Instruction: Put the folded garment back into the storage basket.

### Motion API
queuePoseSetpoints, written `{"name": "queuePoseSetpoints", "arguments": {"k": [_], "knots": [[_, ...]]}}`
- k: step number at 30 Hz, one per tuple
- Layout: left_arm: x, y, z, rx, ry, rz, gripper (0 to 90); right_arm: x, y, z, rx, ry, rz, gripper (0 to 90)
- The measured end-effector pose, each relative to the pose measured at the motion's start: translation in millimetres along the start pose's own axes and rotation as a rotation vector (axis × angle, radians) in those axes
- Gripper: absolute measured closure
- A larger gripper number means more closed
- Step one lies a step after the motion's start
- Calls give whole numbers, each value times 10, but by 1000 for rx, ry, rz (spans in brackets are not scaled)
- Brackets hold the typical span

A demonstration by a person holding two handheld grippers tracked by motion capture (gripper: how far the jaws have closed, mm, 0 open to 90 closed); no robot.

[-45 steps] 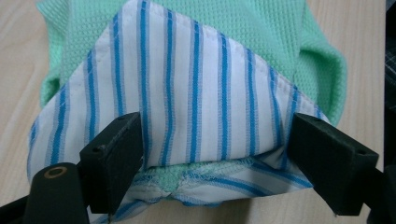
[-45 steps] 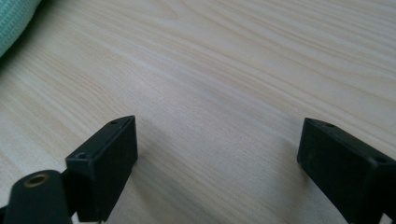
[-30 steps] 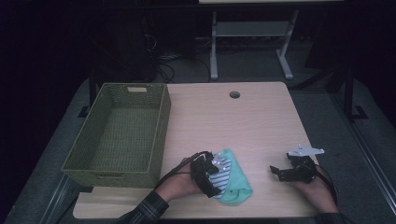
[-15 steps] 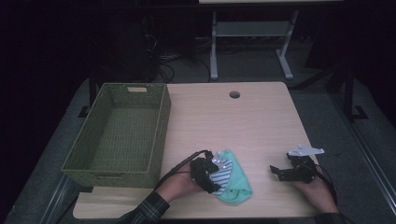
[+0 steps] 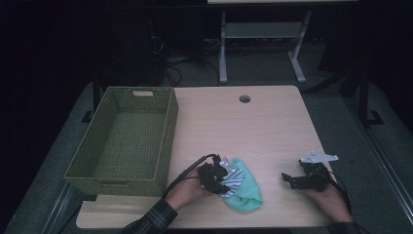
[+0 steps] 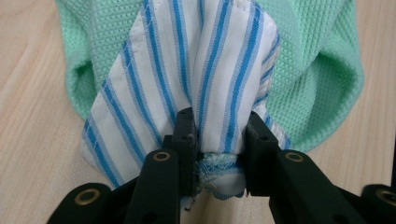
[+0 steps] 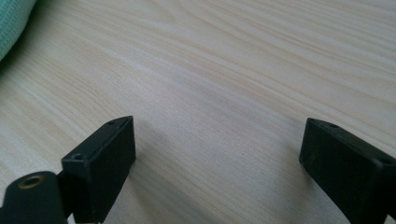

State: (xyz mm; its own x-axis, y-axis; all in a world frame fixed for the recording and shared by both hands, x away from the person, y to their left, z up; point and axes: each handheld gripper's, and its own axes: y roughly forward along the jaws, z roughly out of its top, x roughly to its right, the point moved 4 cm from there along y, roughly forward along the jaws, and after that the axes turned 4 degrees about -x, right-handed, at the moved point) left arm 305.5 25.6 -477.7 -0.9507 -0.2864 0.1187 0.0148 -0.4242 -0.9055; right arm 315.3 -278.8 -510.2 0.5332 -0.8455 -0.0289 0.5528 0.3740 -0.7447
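Note:
A mint-green waffle cloth (image 5: 246, 192) (image 6: 317, 79) lies bunched near the table's front edge, with a white cloth with blue stripes (image 5: 233, 176) (image 6: 187, 70) folded over it. My left gripper (image 5: 220, 179) (image 6: 218, 135) has just been closing its jaws, and they now pinch a fold of the striped cloth between the pads. Over at the front right of the table, my right gripper (image 5: 288, 179) (image 7: 217, 158) rests low over bare wood with its jaws wide apart and nothing between them. A corner of the green cloth (image 7: 11, 18) shows at the upper left of the right gripper view.
A green woven basket (image 5: 168, 129) stands on the left side of the wooden table (image 5: 253, 126), with nothing visible inside. A round cable hole (image 5: 244, 99) sits near the table's far edge. Desk legs and cables stand on the dark floor beyond.
The left gripper's jaws have closed on the striped cloth. Both hands have kept their places.

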Motion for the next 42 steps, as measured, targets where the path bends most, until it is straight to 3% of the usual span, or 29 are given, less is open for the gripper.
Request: {"name": "queuePoseSetpoints", "arguments": {"k": [5,18,26,36,42], "knots": [[-14,-26,8,17,-25,-25,713,0,1,-1,1,2,-3,98],[-46,-244,76,53,-30,-37,712,1,0,-2,0,0,-2,98],[-36,-416,143,77,-36,-21,710,3,-1,-2,0,1,-4,98],[-124,-728,159,130,-79,-3,709,7,-1,-2,0,5,-8,99],[-168,-889,179,140,-77,16,709,9,-1,-2,-1,8,-10,98]]}}
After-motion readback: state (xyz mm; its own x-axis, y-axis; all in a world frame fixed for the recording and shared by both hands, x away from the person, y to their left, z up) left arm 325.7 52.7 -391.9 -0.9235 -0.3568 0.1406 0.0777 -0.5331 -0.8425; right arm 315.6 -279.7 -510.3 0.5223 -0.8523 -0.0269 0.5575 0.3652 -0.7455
